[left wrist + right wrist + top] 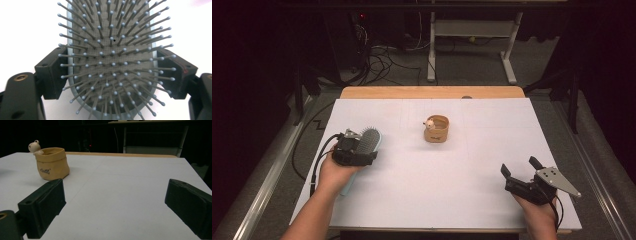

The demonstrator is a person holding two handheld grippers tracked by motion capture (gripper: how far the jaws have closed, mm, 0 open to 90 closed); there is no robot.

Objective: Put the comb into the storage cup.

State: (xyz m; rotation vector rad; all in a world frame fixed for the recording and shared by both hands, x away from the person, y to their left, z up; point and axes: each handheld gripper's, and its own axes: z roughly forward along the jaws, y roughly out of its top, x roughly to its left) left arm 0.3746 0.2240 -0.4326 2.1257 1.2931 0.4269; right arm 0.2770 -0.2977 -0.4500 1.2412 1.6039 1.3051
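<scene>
A pale blue paddle hairbrush (371, 139) with grey bristles lies bristles-up at the left of the white table top (462, 165). My left gripper (357, 148) is over its head. In the left gripper view the hairbrush (112, 50) sits between the two jaws of my left gripper (112, 75), which press on its two side edges. A tan pouch-shaped pot (436, 130) with a small white frog figure on its rim stands upright mid-table. My right gripper (519, 166) rests open near the front right, with nothing between its fingers; the pot (52, 163) stands far ahead of it to the left.
The table's wooden far edge (432, 92) shows beyond the white sheet. Behind it are a desk frame (472, 45) and loose cables (382, 60) on the floor. A black cable (319, 155) trails off the left table edge.
</scene>
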